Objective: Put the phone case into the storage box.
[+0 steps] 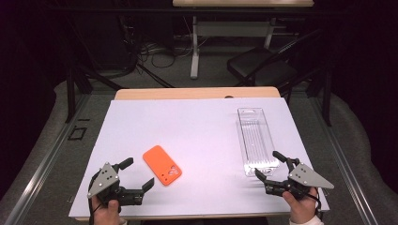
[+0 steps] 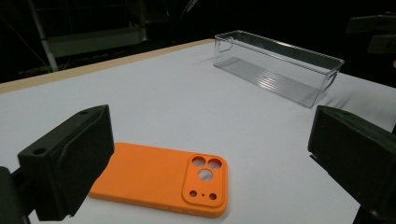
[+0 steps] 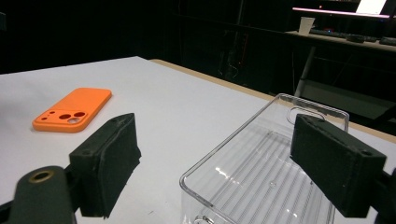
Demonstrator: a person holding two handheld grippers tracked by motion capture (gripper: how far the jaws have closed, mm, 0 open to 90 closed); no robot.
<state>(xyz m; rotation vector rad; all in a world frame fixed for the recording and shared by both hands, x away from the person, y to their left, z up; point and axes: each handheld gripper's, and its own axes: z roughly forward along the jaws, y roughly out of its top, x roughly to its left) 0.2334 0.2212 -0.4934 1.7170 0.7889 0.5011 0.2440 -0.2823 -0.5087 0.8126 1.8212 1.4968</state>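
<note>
An orange phone case (image 1: 162, 165) lies flat on the white table cover, camera holes toward the near right. My left gripper (image 1: 137, 174) is open just left of and nearer than it, nothing between its fingers. In the left gripper view the orange phone case (image 2: 161, 179) lies low between the two black jaws, a little beyond them. A clear plastic tray (image 1: 256, 139) lies lengthwise at the right, empty. My right gripper (image 1: 271, 165) is open at the tray's near end. The right gripper view has that clear plastic tray (image 3: 261, 172) between the jaws and the phone case (image 3: 72, 110) far left.
The white cover (image 1: 197, 126) spans a wooden table (image 1: 197, 93). Beyond the far edge stand a black chair (image 1: 263, 65) and a desk leg (image 1: 194, 51) among cables on the floor. A metal rail (image 1: 42, 159) runs along the left side.
</note>
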